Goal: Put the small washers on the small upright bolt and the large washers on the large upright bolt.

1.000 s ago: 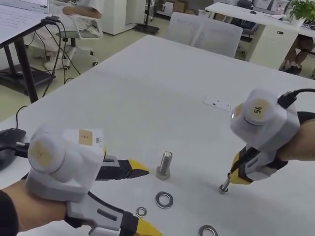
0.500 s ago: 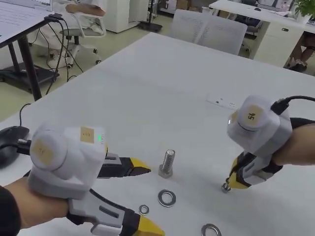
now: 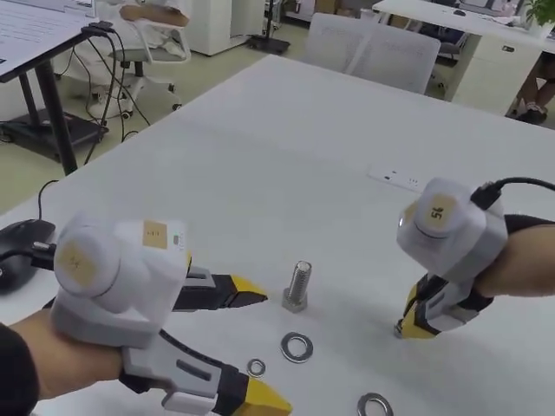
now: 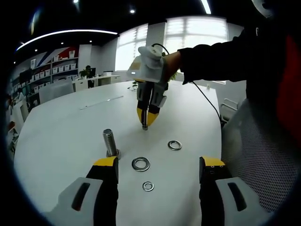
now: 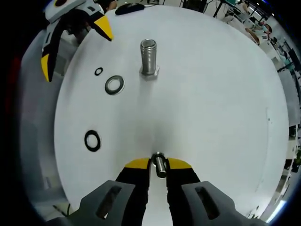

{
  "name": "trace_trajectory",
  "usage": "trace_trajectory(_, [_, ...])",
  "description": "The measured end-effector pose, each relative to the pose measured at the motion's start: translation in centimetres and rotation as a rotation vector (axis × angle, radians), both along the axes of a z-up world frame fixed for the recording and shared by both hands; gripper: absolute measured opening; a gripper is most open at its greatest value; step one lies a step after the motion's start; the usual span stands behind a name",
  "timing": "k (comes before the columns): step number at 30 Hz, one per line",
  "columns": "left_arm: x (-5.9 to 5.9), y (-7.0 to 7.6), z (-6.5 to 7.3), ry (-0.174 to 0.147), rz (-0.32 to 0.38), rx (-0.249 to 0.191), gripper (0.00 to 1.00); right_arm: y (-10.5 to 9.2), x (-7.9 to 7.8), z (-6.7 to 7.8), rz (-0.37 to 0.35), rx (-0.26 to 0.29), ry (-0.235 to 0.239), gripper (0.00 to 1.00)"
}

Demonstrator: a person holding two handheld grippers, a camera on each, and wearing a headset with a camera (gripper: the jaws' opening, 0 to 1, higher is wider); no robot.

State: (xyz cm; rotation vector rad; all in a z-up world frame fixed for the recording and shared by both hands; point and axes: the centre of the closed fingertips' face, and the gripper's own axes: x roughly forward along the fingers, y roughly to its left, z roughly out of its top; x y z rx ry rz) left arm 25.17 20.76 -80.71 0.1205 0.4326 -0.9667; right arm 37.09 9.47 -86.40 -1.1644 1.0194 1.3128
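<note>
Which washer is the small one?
The small washer nearest the left gripper; the large washer by the large bolt and the other large washer are wider.

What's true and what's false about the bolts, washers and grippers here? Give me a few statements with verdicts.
1. The right gripper is shut on the small bolt. True.
2. A washer is already on the large bolt. False: it stands upright and bare.
3. The left gripper holds a washer. False: its jaws are open and empty.
4. Three washers lie flat on the table: a small washer, a large washer beside it, and a second large washer further right. True.
</note>
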Motion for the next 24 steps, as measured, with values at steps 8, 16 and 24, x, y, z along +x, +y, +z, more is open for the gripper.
trace_trajectory(8, [0.06, -0.02, -0.08, 0.004, -0.001, -0.001, 0.69, 0.0, 0.06, -0.26, -0.005, 0.005, 0.003, 0.15])
trace_trajectory(16, [0.08, -0.09, -0.11, 0.004, -0.002, 0.0, 0.69, -0.07, -0.02, -0.27, -0.007, 0.002, 0.004, 0.16])
trace_trajectory(24, [-0.03, -0.2, -0.18, 0.008, -0.005, 0.003, 0.69, -0.13, 0.01, -0.12, -0.008, 0.009, -0.002, 0.18])
